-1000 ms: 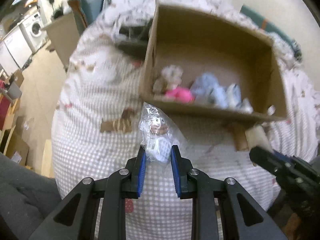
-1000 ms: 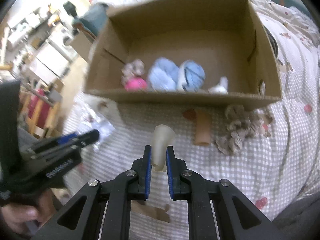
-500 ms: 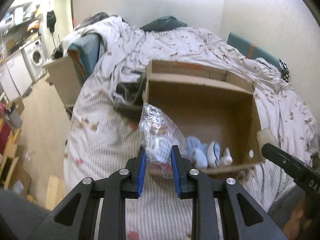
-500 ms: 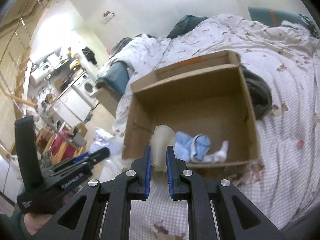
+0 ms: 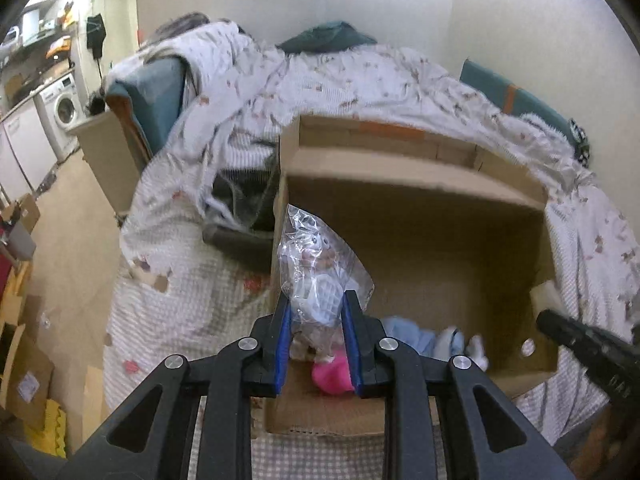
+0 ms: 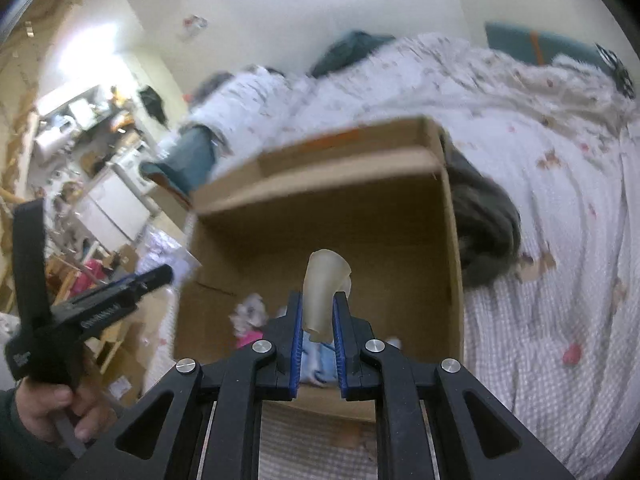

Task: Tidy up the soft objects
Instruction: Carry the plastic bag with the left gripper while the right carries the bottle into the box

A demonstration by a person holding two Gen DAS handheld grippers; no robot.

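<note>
An open cardboard box sits on the bed; it also shows in the right wrist view. My left gripper is shut on a clear plastic bag with a small toy inside, held over the box's near left corner. My right gripper is shut on a pale translucent soft piece, held above the box's near edge. In the box lie a pink soft toy, light blue soft items and a small white one. The right gripper's tip shows at the left view's right edge.
The bed has a checked white cover and a rumpled flowered duvet. A dark grey cloth lies right of the box. Floor with cardboard pieces and a washing machine lies to the left.
Both grippers have lifted from the bed cover and moved forward over the box with their loads. The box now fills the views' lower middle.
</note>
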